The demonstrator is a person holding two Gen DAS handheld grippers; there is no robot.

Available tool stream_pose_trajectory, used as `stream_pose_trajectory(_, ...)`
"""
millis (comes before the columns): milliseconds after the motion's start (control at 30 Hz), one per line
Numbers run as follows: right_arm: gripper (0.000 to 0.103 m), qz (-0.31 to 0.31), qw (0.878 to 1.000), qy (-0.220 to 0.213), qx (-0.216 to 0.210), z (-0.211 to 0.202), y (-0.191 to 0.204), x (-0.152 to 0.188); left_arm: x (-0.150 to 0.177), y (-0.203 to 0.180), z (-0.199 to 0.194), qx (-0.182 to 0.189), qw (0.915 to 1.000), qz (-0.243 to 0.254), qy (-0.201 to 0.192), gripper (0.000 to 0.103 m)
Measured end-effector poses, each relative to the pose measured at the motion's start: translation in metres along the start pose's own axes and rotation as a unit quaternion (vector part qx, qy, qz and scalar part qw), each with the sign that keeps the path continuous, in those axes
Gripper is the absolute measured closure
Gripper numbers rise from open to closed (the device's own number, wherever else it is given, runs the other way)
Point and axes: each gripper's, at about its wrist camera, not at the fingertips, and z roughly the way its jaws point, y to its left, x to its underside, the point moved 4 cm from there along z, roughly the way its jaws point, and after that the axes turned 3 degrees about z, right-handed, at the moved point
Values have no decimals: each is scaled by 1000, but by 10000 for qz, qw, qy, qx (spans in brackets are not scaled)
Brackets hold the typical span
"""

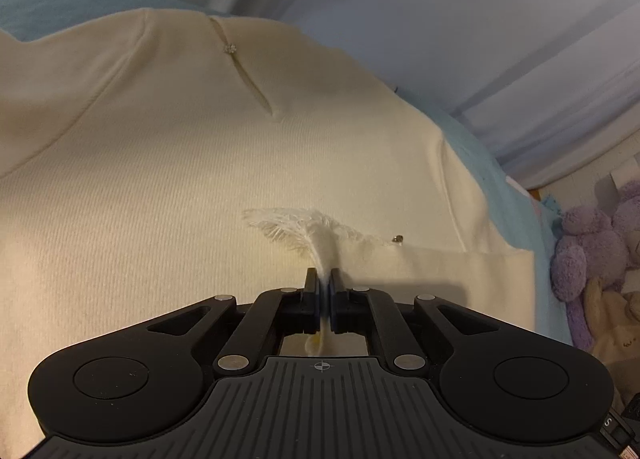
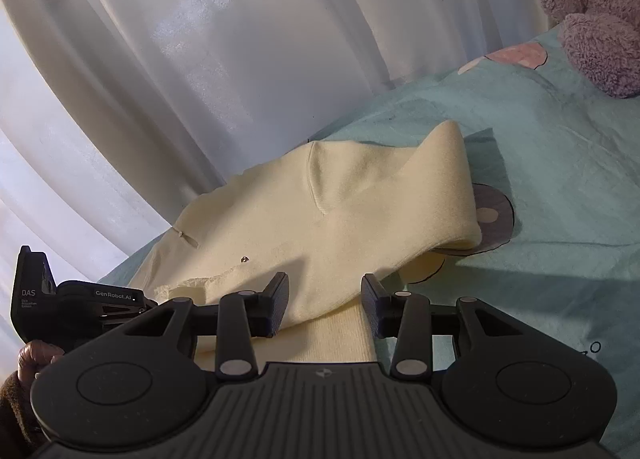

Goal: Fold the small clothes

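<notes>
A small cream knit garment [image 1: 160,187] lies on a light blue bedsheet [image 2: 560,179], partly folded, with a sleeve laid across it [image 2: 448,187]. My left gripper [image 1: 325,279] is shut on a white lace trim [image 1: 304,223] at the garment's edge. The left gripper also shows in the right wrist view [image 2: 80,299], at the garment's left edge. My right gripper [image 2: 325,299] is open, its fingers on either side of the garment's near ribbed edge [image 2: 340,335], not closed on it.
White curtains [image 2: 200,59] hang behind the bed. A purple plush toy [image 2: 600,11] sits on the bed at the far right, and also shows at the right edge of the left wrist view [image 1: 588,243]. The sheet has printed cartoon patterns [image 2: 496,215].
</notes>
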Motion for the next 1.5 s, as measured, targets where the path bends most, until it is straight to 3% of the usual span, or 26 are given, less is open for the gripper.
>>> stream_pose_trajectory(100,63,-14,9999,-92,45,2,-3,-8,-15,1,-26,-269,9983,249,-459,97)
stream_pose_trajectory(167,63,-39,9999,-142,79,3,-5,-13,-30,11,-46,-839,9916,547,-816,97)
stream_pose_trajectory(267,60,-143,9996,-200,148,6,-7,-20,-45,37,-58,-1728,9770,687,-1045,97)
stream_pose_trajectory(333,58,-209,9994,-195,183,11,-8,-22,-51,57,-59,-2003,9722,627,-1039,97)
stream_pose_trajectory(400,58,-287,9993,-132,207,17,-7,-23,-54,78,-55,-1803,9785,459,-884,94)
stream_pose_trajectory(433,58,-345,9991,-97,210,21,-6,-24,-54,82,-52,-1671,9816,373,-846,84)
stream_pose_trajectory(467,58,-408,9989,-76,206,24,-4,-25,-53,87,-47,-1503,9851,281,-790,66)
stream_pose_trajectory(533,57,-553,9983,-46,192,32,0,-30,-53,90,-38,-1407,9866,240,-785,60)
stream_pose_trajectory(567,56,-607,9979,-54,199,36,3,-33,-54,90,-34,-1414,9866,276,-765,61)
stream_pose_trajectory(600,56,-649,9977,-55,193,40,5,-36,-54,89,-31,-1473,9858,310,-750,72)
stream_pose_trajectory(633,56,-685,9975,-42,172,45,8,-39,-56,88,-28,-1544,9847,339,-737,95)
stream_pose_trajectory(667,56,-714,9973,-21,155,51,10,-42,-56,90,-28,-1642,9827,385,-766,96)
stream_pose_trajectory(867,56,-1060,9939,229,190,88,22,-54,-70,80,-44,-1673,9747,742,-1283,97)
stream_pose_trajectory(1000,57,-1244,9899,309,605,106,26,-58,-79,78,-50,-1708,9711,872,-1421,97)
stream_pose_trajectory(1167,55,-945,9916,217,854,113,12,-71,-82,84,-52,-1817,9674,939,-1496,97)
stream_pose_trajectory(1267,56,-737,9943,476,609,125,8,-72,-83,90,-46,-1786,9698,830,-1436,97)
stream_pose_trajectory(1300,65,-799,9938,452,627,127,8,-72,-83,91,-45,-1808,9694,841,-1434,97)
stream_pose_trajectory(1333,91,-981,9923,362,659,128,13,-72,-84,90,-44,-1835,9681,865,-1472,97)
stream_pose_trajectory(1500,96,-1908,9762,-343,971,121,38,-79,-95,81,-44,-1796,9624,946,-1803,97)
